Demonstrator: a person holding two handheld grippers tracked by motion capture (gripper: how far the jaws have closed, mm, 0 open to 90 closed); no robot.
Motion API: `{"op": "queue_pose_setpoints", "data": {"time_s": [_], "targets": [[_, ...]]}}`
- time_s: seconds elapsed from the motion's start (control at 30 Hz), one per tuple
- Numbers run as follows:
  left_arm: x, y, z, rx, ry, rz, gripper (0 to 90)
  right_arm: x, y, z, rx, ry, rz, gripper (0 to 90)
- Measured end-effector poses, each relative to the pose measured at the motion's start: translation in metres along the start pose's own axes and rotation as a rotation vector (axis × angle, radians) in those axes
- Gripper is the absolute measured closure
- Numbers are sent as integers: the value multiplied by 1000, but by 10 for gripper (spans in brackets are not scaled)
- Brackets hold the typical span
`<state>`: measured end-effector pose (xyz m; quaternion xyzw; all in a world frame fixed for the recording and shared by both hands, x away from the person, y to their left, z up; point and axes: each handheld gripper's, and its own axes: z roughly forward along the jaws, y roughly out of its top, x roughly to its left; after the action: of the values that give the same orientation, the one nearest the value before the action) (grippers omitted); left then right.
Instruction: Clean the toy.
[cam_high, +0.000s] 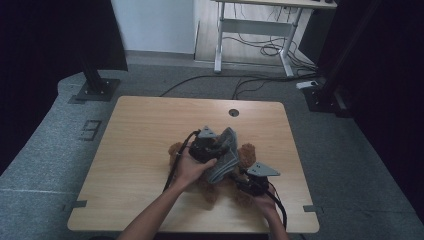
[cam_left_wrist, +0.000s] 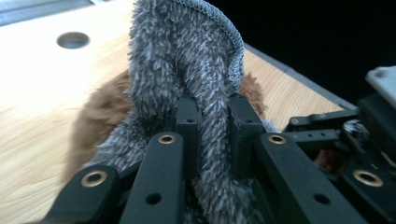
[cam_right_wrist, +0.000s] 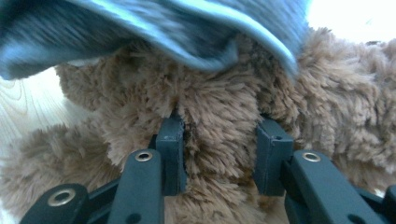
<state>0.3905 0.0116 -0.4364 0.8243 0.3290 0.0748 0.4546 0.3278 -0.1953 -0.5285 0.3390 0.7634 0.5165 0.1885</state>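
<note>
A brown plush teddy bear (cam_high: 246, 154) lies on the wooden table (cam_high: 140, 135), partly under a grey fuzzy cloth (cam_high: 225, 157). My left gripper (cam_high: 209, 145) is shut on a fold of that grey cloth (cam_left_wrist: 187, 60), which rises between its pads (cam_left_wrist: 187, 122). The brown bear (cam_left_wrist: 100, 119) shows beneath the cloth. My right gripper (cam_high: 246, 181) is shut on the bear's brown fur (cam_right_wrist: 219, 121), its pads (cam_right_wrist: 170, 140) pressing a thick tuft from both sides. The grey cloth (cam_right_wrist: 187, 28) hangs over the bear just above those jaws.
A round cable hole (cam_high: 234, 112) sits near the table's far edge. Beyond the table stand a white desk frame (cam_high: 260, 30), floor cables (cam_high: 250, 82) and a dark stand base (cam_high: 95, 90) at the left.
</note>
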Motion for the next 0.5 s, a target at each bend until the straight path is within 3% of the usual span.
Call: {"op": "queue_pose_setpoints", "data": {"time_s": [0.07, 0.17, 0.23, 0.37, 0.5], "targets": [[1, -3, 8, 28, 6, -6, 770, -1, -1, 0, 0, 5, 7, 611], [9, -8, 7, 26, -3, -32, 770, -1, -3, 0, 2, 7, 10, 615], [13, -11, 2, 21, 7, -36, 770, -1, -3, 1, -1, 9, 20, 623], [25, -22, -15, 21, 67, -37, 771, 0, -4, 1, 1, 8, 30, 630], [40, -38, -36, -6, 85, -57, 769, 1, -5, 1, 4, 8, 37, 633]]}}
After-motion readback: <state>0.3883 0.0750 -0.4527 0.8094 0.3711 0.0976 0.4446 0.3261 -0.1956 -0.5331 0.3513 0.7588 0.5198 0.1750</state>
